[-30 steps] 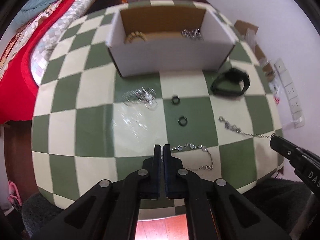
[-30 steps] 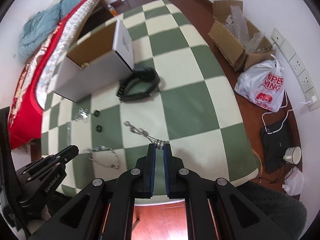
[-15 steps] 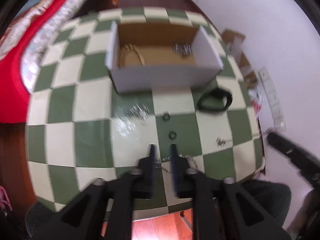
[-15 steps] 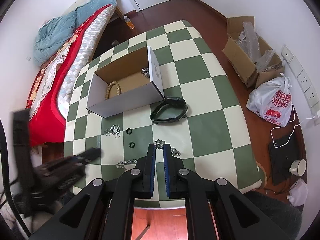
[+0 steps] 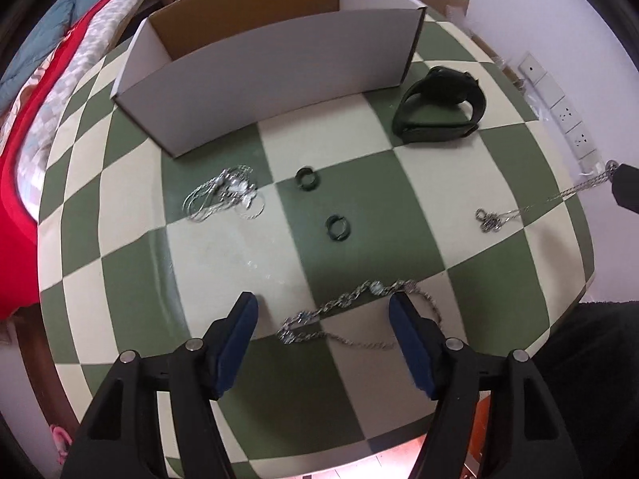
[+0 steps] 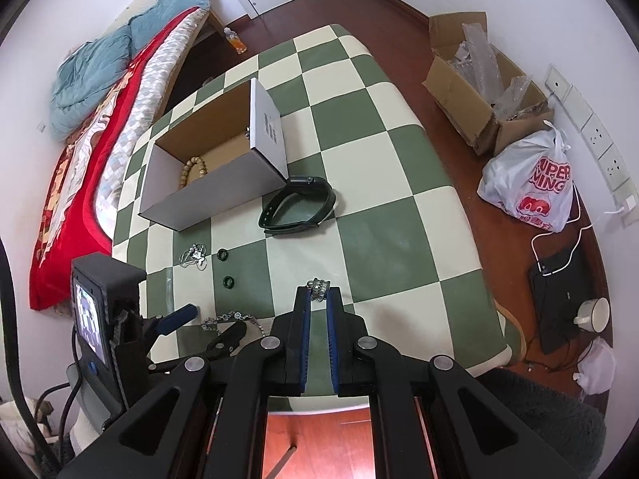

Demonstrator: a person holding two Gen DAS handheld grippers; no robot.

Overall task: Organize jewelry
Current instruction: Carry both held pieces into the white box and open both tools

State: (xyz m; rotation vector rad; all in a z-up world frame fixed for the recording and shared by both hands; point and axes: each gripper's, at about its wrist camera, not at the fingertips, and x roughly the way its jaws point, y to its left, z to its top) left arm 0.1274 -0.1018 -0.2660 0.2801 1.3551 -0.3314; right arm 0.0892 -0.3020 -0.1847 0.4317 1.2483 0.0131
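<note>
A: Two silver chains in play at once. The silver link bracelet with pale stones [image 5: 351,311] lies on the near edge of the green-and-cream checked table [image 5: 471,183], and the left gripper [image 5: 323,315] hangs over it with its blue-padded jaws spread wide, one on each side of the chain, not touching it that I can see.

B: And the right gripper [image 6: 318,299]?

A: Pinched down on the end of a thin silver chain [image 5: 519,211]. In the left view that chain's upper end is lifted at the table's right edge while its tail rests on the cloth.

B: So the step?

A: I'd call it picking up, both sides. The open white cardboard box [image 6: 223,183] sits at the far left of the table, a wooden bead bracelet [image 6: 193,169] already inside.

B: What's left out?

A: A tangled silver necklace [image 5: 223,199] just in front of the box, two small dark green rings [image 5: 306,179] near it, a black strap watch [image 5: 439,107] beside the box's right corner.

B: Next move?

A: The left would need to drop and close squarely on the links; the right to lift its chain clear and carry it over the box wall.
</note>
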